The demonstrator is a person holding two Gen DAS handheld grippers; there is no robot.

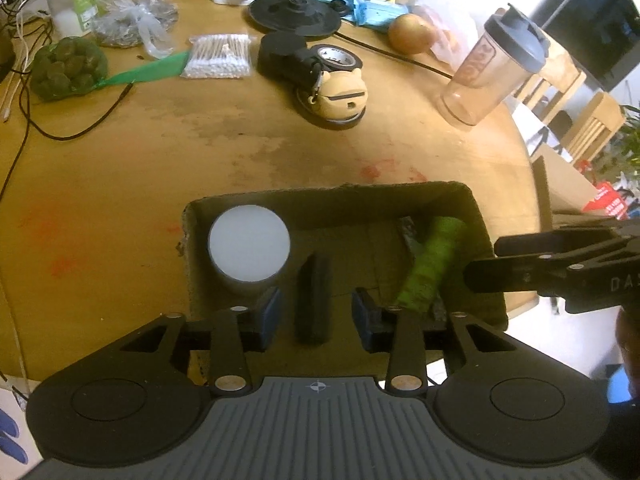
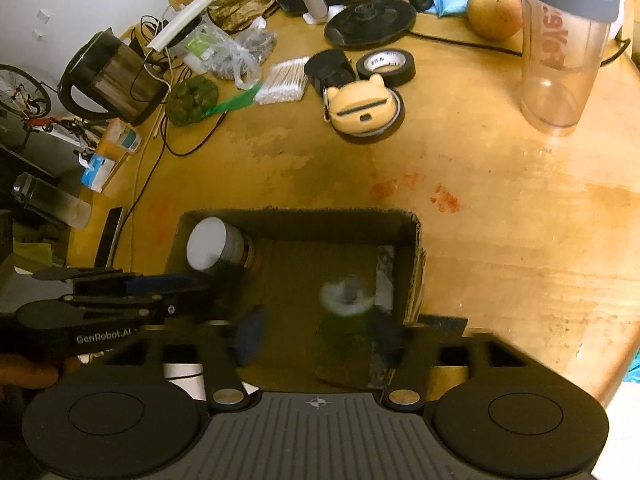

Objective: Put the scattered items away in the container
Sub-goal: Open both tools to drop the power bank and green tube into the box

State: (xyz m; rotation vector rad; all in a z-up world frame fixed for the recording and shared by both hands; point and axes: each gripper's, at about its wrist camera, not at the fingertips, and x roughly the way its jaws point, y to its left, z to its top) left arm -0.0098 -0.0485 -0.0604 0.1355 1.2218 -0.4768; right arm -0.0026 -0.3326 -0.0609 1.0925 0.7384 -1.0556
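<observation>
Left tongs (image 1: 316, 314) above box (image 1: 328, 191), stained table (image 1: 280, 148).

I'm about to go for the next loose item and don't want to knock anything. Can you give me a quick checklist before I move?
1. Left gripper empty and open: ok; the black block lies loose between its fingers.
2. Right gripper empty: cannot tell, that view is blurred.
3. Green roll inside the box: ok.
4. White-lidded jar upright in the corner: ok.
5. Loose items left: not ok; bear-shaped case and tape roll sit on the table.
</observation>
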